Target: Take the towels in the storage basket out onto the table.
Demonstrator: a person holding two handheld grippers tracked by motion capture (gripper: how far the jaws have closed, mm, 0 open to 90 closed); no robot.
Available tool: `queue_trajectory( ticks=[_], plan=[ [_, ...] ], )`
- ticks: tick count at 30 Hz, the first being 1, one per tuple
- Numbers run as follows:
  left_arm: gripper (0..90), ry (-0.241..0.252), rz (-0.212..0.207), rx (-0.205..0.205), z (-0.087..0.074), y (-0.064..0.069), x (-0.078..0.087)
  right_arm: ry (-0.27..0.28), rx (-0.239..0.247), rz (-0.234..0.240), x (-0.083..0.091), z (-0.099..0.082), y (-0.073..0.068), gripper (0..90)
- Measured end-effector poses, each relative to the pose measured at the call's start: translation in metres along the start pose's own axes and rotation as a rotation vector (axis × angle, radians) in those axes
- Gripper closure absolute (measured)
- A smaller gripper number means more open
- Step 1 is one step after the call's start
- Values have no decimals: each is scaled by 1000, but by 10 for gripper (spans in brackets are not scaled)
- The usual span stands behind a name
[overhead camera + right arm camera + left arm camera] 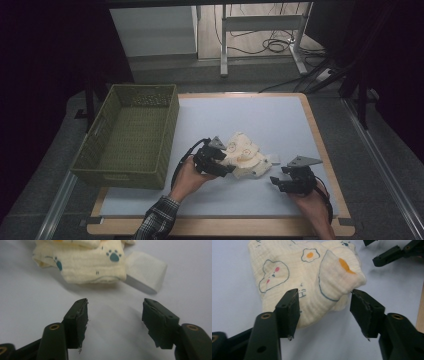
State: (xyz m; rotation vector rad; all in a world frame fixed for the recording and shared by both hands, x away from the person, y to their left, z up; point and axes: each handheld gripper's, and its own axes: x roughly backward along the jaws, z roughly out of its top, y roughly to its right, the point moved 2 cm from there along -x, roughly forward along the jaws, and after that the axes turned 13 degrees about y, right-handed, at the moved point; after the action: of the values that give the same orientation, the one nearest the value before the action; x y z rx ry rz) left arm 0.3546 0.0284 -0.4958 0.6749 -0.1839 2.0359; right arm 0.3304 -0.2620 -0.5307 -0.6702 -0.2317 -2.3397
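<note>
I find no legible text, brand, number or sign in any view. The cream cloth (312, 282) carries printed pictures only: fried eggs, a cloud with pink dots and, in the right gripper view, a teal paw print. Its white tag (146, 273) looks blank to me. I read no marking on the green basket (127, 137).

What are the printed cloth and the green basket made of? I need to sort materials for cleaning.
Printed cloth: looks like soft cream cotton gauze, matte; its fine crinkled weave and limp folds suggest so. Green basket: seems woven from wicker or paper cord, matte olive; plaited strands show on its walls, the exact fibre unclear.
</note>
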Motion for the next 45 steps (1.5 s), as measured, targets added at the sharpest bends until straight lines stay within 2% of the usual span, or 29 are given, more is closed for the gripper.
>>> queue_trajectory(
  ticks=[7,10,11,12,13,14,15,16,17,18,19,20,22,23,24,25,26,27,28,29,30,34,36,37,39,40,43,44,45],
  plan=[
    [325,-9,-13,-30,6,6,-3,11,3,34,-9,18,4,439],
    [328,-10,-24,-29,10,10,-12,-8,15,49,-24,26,5,445],
    [332,-10,-24,-29,10,10,-12,-8,15,49,-24,26,5,445],
    [338,-25,-24,-30,10,12,-19,-24,9,51,-34,28,6,466],
    [352,-25,-24,-30,10,12,-19,-24,9,51,-34,28,6,466],
    [377,-32,-20,-29,10,13,-23,-50,1,62,-42,27,7,527],
    [414,-59,12,-52,9,13,-31,-56,0,66,-46,26,8,573],
    [448,-59,12,-52,9,13,-31,-56,0,66,-46,26,8,573],
    [518,-77,32,-70,7,14,-35,-50,2,65,-47,25,7,697],
    [623,-96,69,-106,3,13,-41,-55,-3,91,-46,25,7,766],
    [713,-96,69,-106,3,13,-41,-55,-3,91,-46,25,7,766],
    [713,-93,63,-100,2,12,-42,-53,-7,103,-45,25,5,816],
    [823,-54,53,-72,1,9,-37,-47,19,86,-41,25,3,842],
    [839,-35,57,-59,2,7,-33,-40,24,87,-39,25,3,844],
    [848,-6,80,-48,3,2,-24,-25,25,86,-33,27,5,846],
    [849,-6,80,-48,3,2,-24,-25,25,86,-33,27,5,846],
    [849,15,112,-38,4,-5,-12,-14,26,80,-27,30,8,846],
    [849,15,112,-38,4,-5,-12,-14,26,80,-27,30,8,846],
    [848,26,127,-29,4,-9,-6,-8,28,70,-20,33,12,846],
    [847,41,161,-10,3,-16,6,-5,28,67,-17,35,14,846],
    [846,41,161,-10,3,-16,6,-5,28,67,-17,35,14,846],
    [835,61,215,34,-4,-31,24,-1,30,24,-5,43,29,845],
    [832,61,224,35,-5,-34,27,-2,30,16,-2,44,32,845],
    [827,57,242,51,-9,-37,30,-5,26,1,1,47,40,845],
    [821,55,253,58,-12,-40,31,-7,19,-5,2,48,43,845],
    [817,48,263,67,-14,-42,31,-13,9,-16,4,51,50,844],
    [798,10,297,94,-24,-50,28,-16,0,-19,4,53,55,842],
    [764,-3,298,101,-28,-52,26,-20,-7,-14,3,52,56,839],
    [684,-19,307,105,-32,-55,23,-39,-13,-3,-1,50,57,825]
  ],
)
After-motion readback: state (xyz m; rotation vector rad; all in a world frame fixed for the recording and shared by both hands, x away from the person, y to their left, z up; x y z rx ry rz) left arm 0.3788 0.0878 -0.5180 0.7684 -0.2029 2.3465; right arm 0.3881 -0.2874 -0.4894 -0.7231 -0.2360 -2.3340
